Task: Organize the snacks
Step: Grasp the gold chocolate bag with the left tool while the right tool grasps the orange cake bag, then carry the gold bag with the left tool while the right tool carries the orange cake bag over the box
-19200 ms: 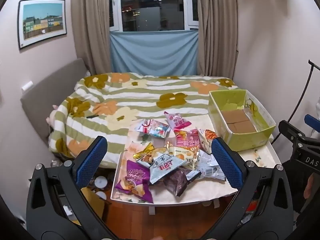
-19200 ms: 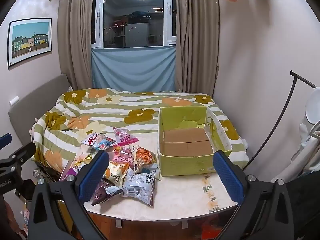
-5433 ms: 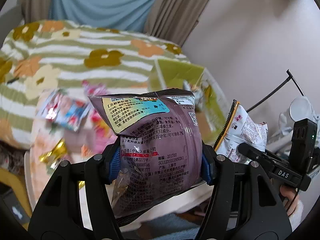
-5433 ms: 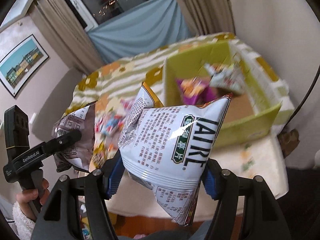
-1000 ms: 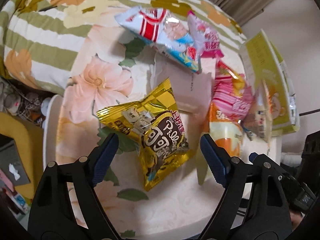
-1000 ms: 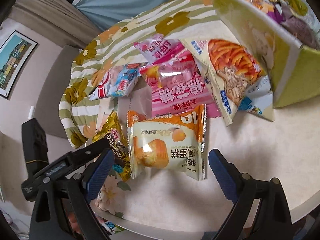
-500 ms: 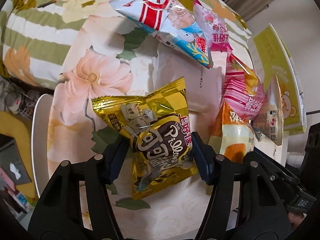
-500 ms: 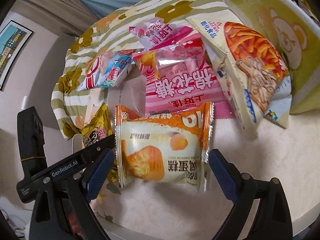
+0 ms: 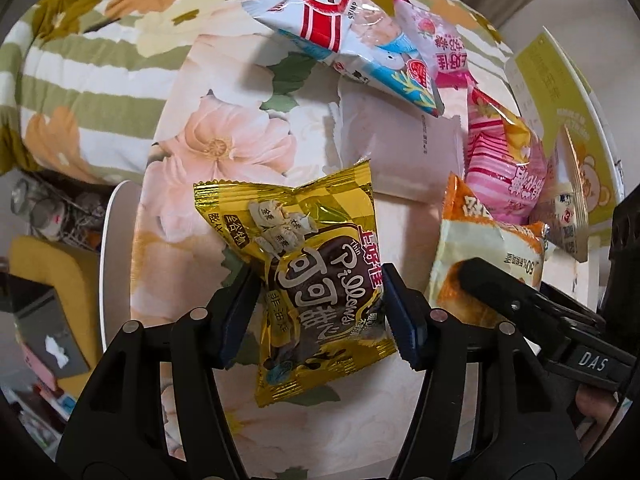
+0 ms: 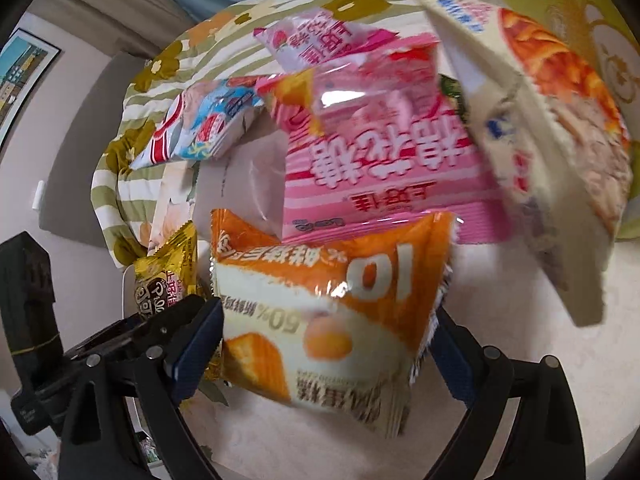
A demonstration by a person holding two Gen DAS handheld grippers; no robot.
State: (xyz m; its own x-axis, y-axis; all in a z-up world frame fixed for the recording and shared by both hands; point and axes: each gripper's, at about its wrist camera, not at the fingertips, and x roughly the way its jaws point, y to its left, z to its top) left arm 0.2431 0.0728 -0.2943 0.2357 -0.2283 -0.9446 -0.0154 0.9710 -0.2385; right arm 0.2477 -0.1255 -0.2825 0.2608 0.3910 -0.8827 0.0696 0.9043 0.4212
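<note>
My left gripper is shut on a gold and brown snack bag that lies on the floral table top. My right gripper has closed on an orange and white cake bag; its pads press both side edges. The cake bag also shows in the left wrist view, with the right gripper's finger on it. The gold bag shows at the left of the right wrist view. The yellow-green box stands at the right.
A pink striped bag, a small pink strawberry bag, a red, white and blue bag and a white bag with an orange picture lie between the grippers and the box. The bed with the flowered cover is behind the table.
Both grippers have moved in and closed: the left on the gold bag, the right on the orange cake bag. Half a second ago the right gripper was wide open.
</note>
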